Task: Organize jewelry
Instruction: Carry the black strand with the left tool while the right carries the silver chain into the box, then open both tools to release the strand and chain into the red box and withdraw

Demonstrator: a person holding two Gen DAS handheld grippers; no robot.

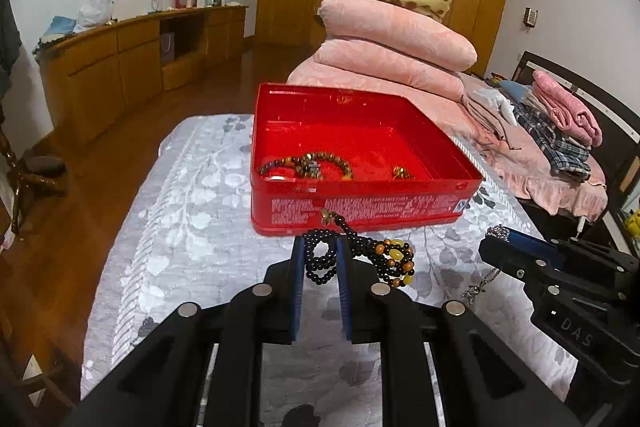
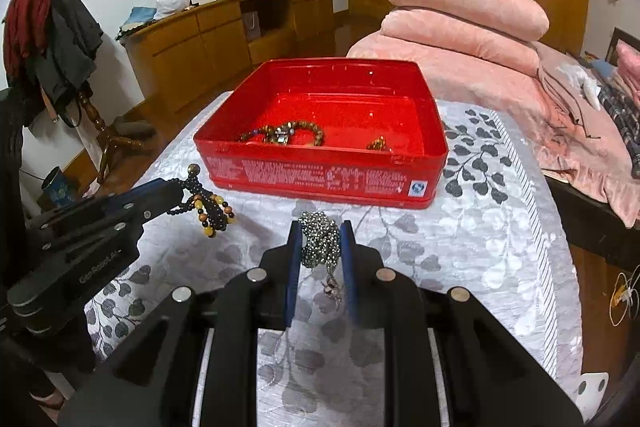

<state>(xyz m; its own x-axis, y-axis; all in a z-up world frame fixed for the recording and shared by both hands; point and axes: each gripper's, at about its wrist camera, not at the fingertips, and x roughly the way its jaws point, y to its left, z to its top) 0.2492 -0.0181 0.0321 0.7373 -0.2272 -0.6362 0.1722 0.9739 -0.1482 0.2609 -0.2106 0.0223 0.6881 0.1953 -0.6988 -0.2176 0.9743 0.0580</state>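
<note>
Left claw (image 1: 320, 247) clenched on round black beads (image 1: 320, 267) | right claw (image 2: 320, 231) clenched on silvery chain (image 2: 320, 239) | glossy red tin (image 2: 320, 155)

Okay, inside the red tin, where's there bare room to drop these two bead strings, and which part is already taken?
In the red tin, the bare floor runs along the far wall and both far corners. The near strip is crowded: a brown bead bracelet lies near-left and a small gold piece near-right. Only a narrow gap separates those two.

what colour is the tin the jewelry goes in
Red tin, with white print on its front wall; clearest in the right wrist view.
</note>
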